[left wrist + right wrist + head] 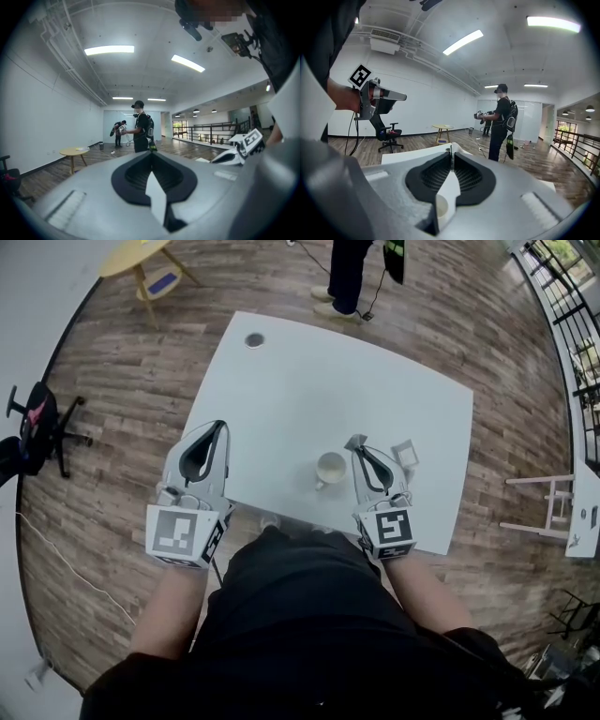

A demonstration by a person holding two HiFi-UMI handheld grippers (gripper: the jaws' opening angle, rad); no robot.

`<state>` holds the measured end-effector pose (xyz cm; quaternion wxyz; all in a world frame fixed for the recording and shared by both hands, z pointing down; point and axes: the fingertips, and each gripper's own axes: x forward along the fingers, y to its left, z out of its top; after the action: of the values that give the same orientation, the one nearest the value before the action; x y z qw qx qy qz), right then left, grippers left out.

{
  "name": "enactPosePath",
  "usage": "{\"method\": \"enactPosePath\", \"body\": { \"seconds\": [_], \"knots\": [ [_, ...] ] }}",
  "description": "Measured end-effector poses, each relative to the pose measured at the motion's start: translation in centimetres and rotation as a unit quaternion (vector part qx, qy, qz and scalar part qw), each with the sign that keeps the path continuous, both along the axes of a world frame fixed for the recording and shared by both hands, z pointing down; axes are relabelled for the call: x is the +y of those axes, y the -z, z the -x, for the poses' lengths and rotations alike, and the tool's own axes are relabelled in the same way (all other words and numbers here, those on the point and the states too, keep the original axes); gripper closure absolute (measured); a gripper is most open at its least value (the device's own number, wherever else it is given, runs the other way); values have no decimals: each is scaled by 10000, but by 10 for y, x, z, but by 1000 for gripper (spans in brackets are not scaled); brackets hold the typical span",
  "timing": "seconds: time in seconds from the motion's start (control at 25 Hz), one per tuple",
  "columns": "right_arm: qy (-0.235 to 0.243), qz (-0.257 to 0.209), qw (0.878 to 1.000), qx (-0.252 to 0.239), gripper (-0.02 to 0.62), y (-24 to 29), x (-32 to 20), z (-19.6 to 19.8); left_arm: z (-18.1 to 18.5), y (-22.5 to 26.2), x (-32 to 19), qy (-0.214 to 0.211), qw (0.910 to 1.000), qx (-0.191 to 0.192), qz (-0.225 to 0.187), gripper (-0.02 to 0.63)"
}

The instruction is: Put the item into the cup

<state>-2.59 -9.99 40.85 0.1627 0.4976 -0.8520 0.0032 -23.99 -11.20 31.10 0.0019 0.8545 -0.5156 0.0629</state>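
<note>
Jaws of right gripper (451, 150) pinch small grey item (355, 441); left gripper (151, 153) clenched, empty. Centre item above cup (330, 468) mouth, then release.

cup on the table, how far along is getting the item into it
Done: the right gripper is shut on a small flat item. In hand: it sits just right of the white cup, which looks empty. Still to do: carry it over the cup and let go. The left gripper is shut on nothing.
</note>
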Motion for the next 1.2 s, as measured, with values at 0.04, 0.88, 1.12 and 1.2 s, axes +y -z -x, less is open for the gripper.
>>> {"method": "enactPosePath", "body": {
  "seconds": [0.04,0.88,1.12,1.2],
  "knots": [
    [-7,12,10000,-8,565,-1,1,-1,-2,0,0,-20,10000,-27,1,611],
    [6,389,9992,-56,565,-23,10,3,-28,-20,-7,-384,9986,-169,331,611],
    [4,485,9988,-83,565,-29,12,6,-29,-27,-7,-420,9980,-183,426,611],
    [20,512,9987,-82,565,-32,13,7,-29,-29,-7,-415,9980,-179,443,611]
  ]
}}
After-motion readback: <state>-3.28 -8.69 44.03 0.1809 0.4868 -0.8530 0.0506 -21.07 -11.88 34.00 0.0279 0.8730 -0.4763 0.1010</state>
